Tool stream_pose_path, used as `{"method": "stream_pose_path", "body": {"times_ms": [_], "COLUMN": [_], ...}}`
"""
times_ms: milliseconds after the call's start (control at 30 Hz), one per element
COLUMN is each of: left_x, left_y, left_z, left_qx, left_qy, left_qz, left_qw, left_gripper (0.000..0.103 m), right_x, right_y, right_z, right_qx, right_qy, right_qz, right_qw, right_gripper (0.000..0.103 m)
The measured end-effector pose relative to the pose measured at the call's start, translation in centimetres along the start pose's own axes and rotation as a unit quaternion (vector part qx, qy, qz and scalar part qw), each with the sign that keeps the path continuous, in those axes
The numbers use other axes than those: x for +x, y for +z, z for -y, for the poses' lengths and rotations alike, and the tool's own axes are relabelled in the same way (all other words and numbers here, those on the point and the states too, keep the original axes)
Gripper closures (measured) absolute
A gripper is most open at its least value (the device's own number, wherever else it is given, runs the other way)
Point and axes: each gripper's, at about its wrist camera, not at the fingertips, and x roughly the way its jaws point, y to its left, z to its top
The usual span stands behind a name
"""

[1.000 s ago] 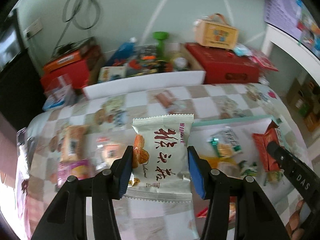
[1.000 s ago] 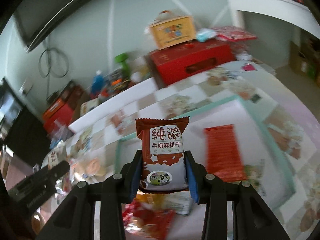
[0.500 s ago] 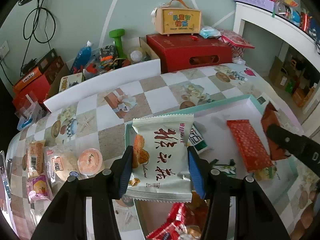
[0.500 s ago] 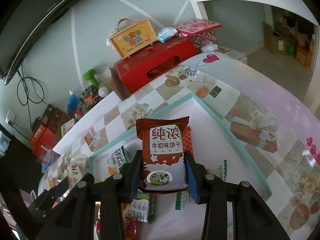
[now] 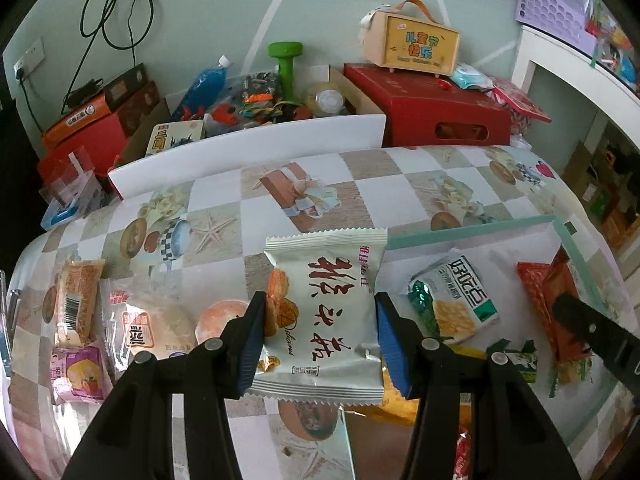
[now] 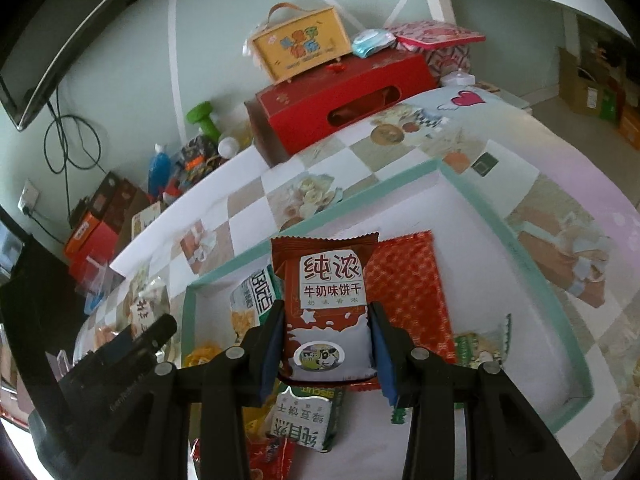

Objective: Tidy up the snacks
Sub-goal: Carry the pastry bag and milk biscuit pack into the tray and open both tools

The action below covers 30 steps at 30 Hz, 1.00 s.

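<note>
Currently both tongs pinch snacks above teal-rimmed tray: left tongs w/ white rice-cracker packet, right tongs w/ brown milk-biscuit packet, presumably for sorting into it.

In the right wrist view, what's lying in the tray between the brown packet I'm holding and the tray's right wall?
Right wrist view: a red packet lies flat just right of the brown packet; beyond it, bare white floor up to the tray's wall.

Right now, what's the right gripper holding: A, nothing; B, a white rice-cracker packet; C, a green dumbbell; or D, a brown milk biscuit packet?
D: the right gripper has its blue pads pressed on both sides of the brown milk biscuit packet.
</note>
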Motion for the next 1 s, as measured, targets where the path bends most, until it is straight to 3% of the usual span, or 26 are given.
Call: {"method": "stream_pose_path", "body": {"times_ms": [400,567,833,1000], "left_x": [1.1,1.9,1.9,1.4], "left_y": [-0.5,-0.9,-1.2,-1.0], "left_z": [2.5,3.0,4.1,4.1], "left_qx": [0.036,0.035,0.050,0.052], "left_qy": [-0.020,-0.040,-0.036,-0.025], "left_qz": [0.007,-0.010,-0.013,-0.015], "left_qw": [0.9991,0.9985,0.9980,0.9982], "left_gripper": [0.049,0.049,0.048,0.037], "right_x": [0.7,1.1,1.2,0.9], "right_y": [-0.2,-0.3,-0.3,-0.2], "right_z": [-0.6,-0.7,-0.8,-1.0], "right_qx": [-0.013,-0.014,-0.017,-0.024], "right_qy": [-0.008,-0.012,-0.017,-0.024], "right_qz": [-0.009,-0.014,-0.018,-0.011], "right_qw": [1.000,1.000,1.000,0.999], "right_gripper": [0.060,0.060,0.060,0.059]}}
